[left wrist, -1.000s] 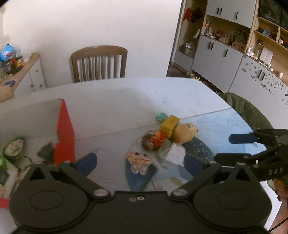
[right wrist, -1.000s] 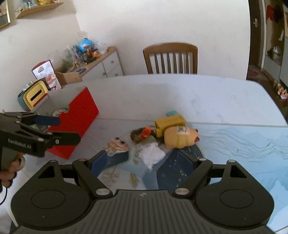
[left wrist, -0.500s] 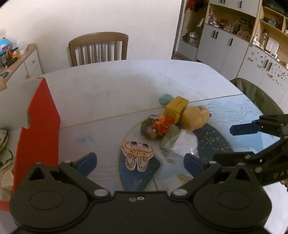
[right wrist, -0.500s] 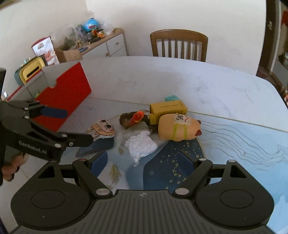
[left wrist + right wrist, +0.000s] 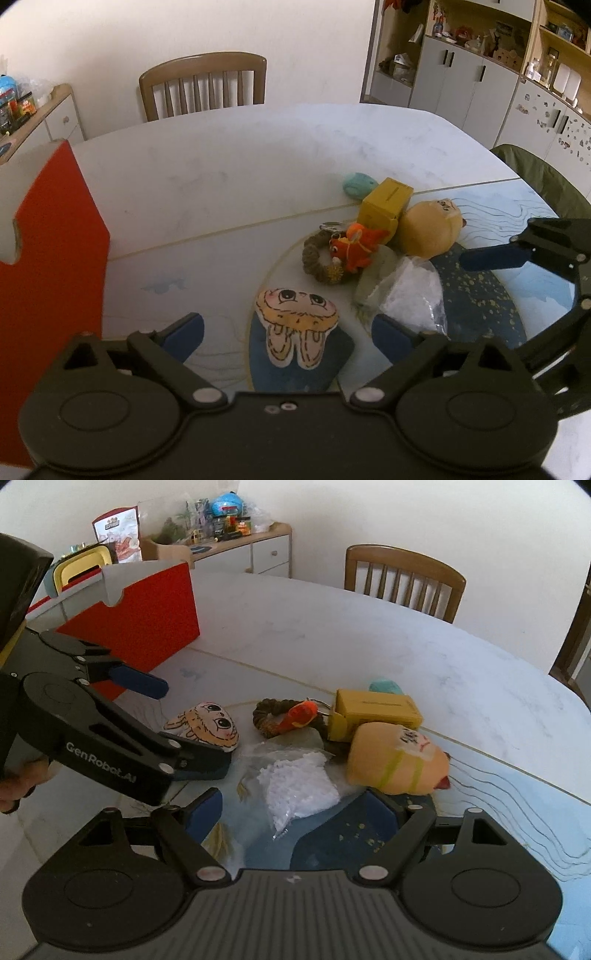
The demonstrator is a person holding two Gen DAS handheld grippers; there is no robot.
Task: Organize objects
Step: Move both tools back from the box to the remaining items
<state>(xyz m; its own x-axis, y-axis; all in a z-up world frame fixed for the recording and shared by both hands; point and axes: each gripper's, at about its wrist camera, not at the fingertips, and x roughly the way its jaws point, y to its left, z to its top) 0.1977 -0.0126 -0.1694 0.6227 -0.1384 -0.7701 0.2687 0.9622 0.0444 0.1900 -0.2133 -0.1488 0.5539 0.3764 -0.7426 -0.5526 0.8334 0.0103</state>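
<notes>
A pile of small things lies on the blue mat (image 5: 480, 306). It holds a flat cartoon-face doll (image 5: 295, 317) (image 5: 207, 725), a clear bag of white pellets (image 5: 410, 295) (image 5: 299, 786), a yellow box (image 5: 386, 201) (image 5: 376, 710), a tan plush (image 5: 430, 229) (image 5: 399, 760) and an orange fish keyring on a brown loop (image 5: 356, 245) (image 5: 299, 714). My left gripper (image 5: 288, 332) (image 5: 173, 723) is open, its fingers either side of the doll. My right gripper (image 5: 293, 808) is open just above the pellet bag, with one blue finger (image 5: 491, 257) showing in the left wrist view.
A red-sided open box (image 5: 48, 258) (image 5: 144, 616) stands at the left of the white table (image 5: 258, 155). A teal object (image 5: 358, 184) lies behind the yellow box. A wooden chair (image 5: 203, 85) stands at the far edge, with a sideboard (image 5: 236, 550) and cupboards (image 5: 480, 85) beyond.
Both grippers have come down and forward toward the pile. The left one now straddles the doll and the right one is over the pellet bag. Both have stayed open.
</notes>
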